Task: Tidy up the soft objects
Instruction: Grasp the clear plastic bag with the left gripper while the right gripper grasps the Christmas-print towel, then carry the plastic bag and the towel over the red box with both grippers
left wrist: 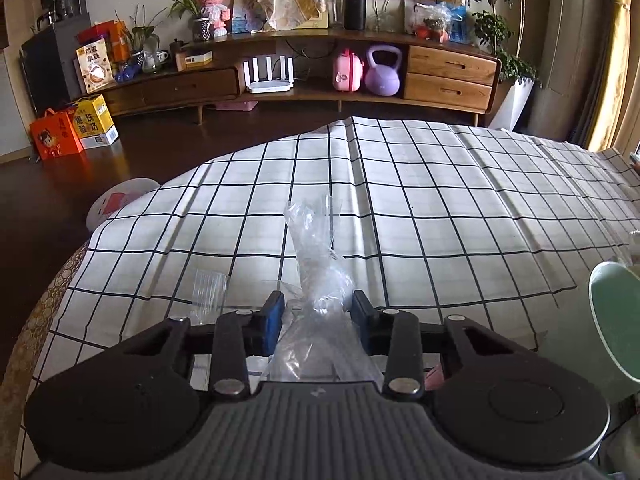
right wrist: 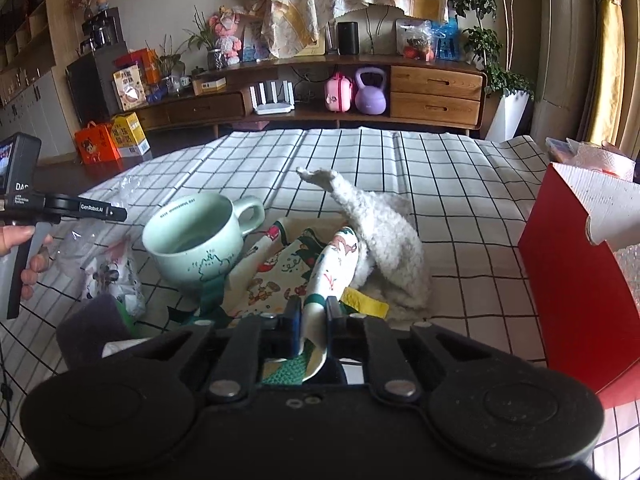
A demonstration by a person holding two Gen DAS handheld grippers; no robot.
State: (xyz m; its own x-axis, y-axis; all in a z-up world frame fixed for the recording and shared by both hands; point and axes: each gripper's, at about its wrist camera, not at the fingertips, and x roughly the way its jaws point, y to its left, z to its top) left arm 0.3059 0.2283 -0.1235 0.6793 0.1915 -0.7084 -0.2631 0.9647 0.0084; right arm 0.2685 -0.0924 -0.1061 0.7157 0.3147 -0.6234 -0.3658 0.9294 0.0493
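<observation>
Jaws of the left gripper (left wrist: 318, 308) are closed on a clear plastic bag (left wrist: 316, 280) and those of the right gripper (right wrist: 314, 314) on printed cloth (right wrist: 334, 264), so sorting seems barely begun; fluffy white cloth (right wrist: 384, 232) waits at two o'clock on the tabletop (right wrist: 460, 184).

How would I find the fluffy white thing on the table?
Start at the white black-checked tablecloth. Between the pale green ceramic mug and the red cardboard box lies a fluffy white cloth. It is the only woolly thing; the fabric beside it is printed.
</observation>
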